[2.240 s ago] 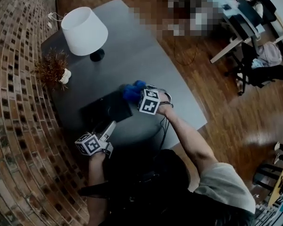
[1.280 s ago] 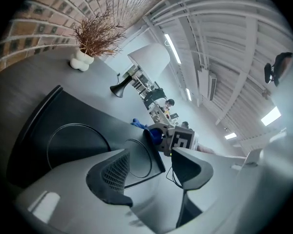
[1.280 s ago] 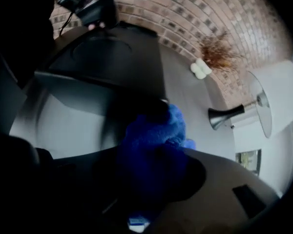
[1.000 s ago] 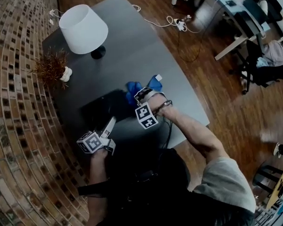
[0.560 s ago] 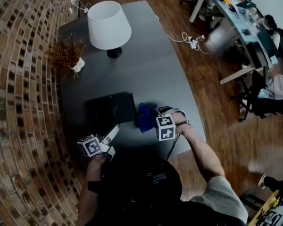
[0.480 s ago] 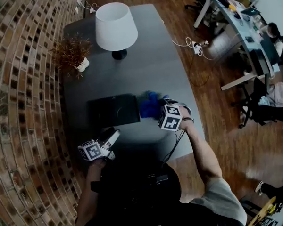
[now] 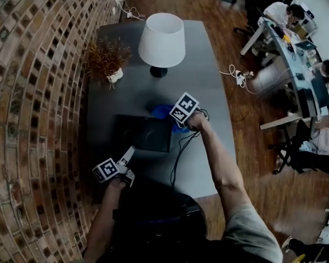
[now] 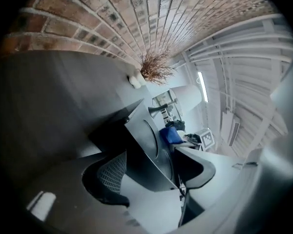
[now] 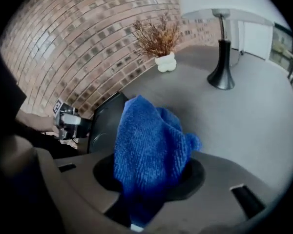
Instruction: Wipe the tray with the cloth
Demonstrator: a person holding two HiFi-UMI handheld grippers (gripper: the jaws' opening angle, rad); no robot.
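Head view looks steeply down on a grey table (image 7: pixel 205 81) set against a brick wall (image 7: pixel 38 92), with a dark square tray (image 7: pixel 142 133) lying flat near its middle. The left tool (image 7: pixel 129 152) sits at the tray's near left corner. In the left gripper view, the left tool (image 8: pixel 151 172) has its jaws opening. The corner of the tray (image 8: pixel 144 145) stands between them, but the pads do not look pressed against it, so the tray is released. The right tool (image 7: pixel 178 118) is at the tray's far right corner, and blue cloth (image 7: pixel 162 112) shows beside its marker cube. Whether the cloth touches the tray from there I cannot tell. In the right gripper view, the right tool (image 9: pixel 149 179) has its jaws closing on the cloth (image 9: pixel 149 140), which is bunched up and clenched between them. The tray (image 9: pixel 100 126) lies just behind it to the left. Farther along the table stand a white-shaded lamp (image 7: pixel 162 40) and a small dried plant (image 7: pixel 105 59) in a white pot, both well apart from the tray. A black cable (image 7: pixel 178 152) trails from the right tool across the table.
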